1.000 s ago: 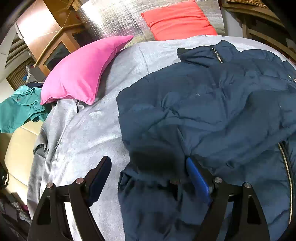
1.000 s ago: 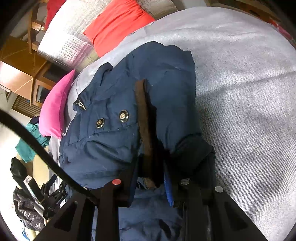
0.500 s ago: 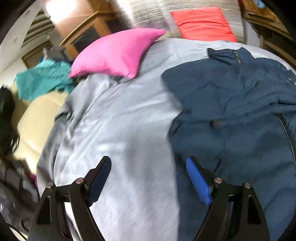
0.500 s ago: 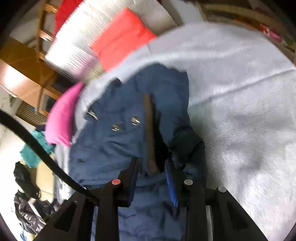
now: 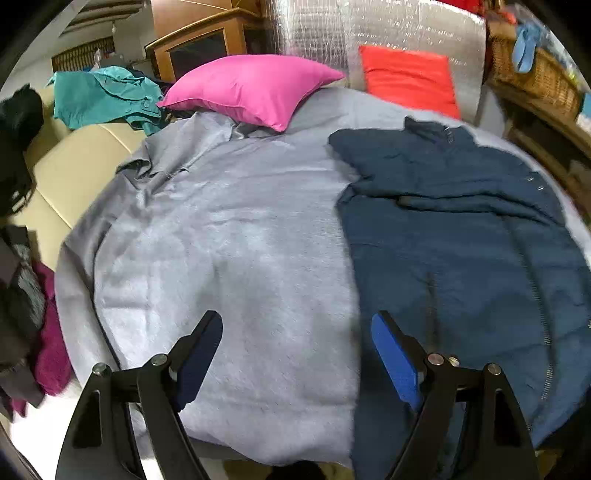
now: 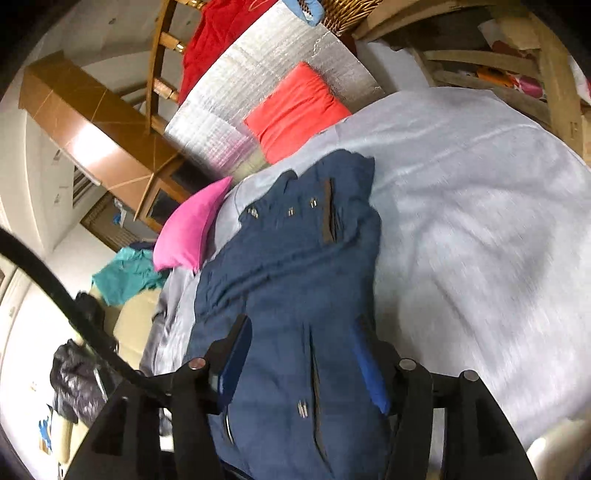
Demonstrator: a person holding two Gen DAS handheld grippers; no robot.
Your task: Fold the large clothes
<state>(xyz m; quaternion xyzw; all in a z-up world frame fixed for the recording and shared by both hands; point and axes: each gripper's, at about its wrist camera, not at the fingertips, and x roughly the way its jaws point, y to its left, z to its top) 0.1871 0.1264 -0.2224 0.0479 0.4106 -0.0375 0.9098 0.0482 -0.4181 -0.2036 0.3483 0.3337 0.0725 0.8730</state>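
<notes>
A navy padded jacket (image 5: 461,236) lies on a grey bed cover (image 5: 236,236), sleeves folded in over the body. In the right wrist view the jacket (image 6: 295,280) runs away from me, with snap buttons and a brown placket strip showing. My left gripper (image 5: 295,332) is open and empty, above the bare cover at the jacket's left edge. My right gripper (image 6: 299,350) is open above the jacket's near end, holding nothing.
A pink pillow (image 5: 251,88) and a red pillow (image 5: 406,77) lie at the bed's far end against a silver padded headboard (image 5: 369,29). A teal garment (image 5: 99,96) lies on a cream sofa (image 5: 74,173) at the left. Wooden furniture (image 6: 517,66) and a wicker basket (image 5: 535,77) stand at the right.
Both grippers pulled back and up from the jacket. The right gripper let go of the sleeve it held and opened. The left gripper moved left, off the jacket.
</notes>
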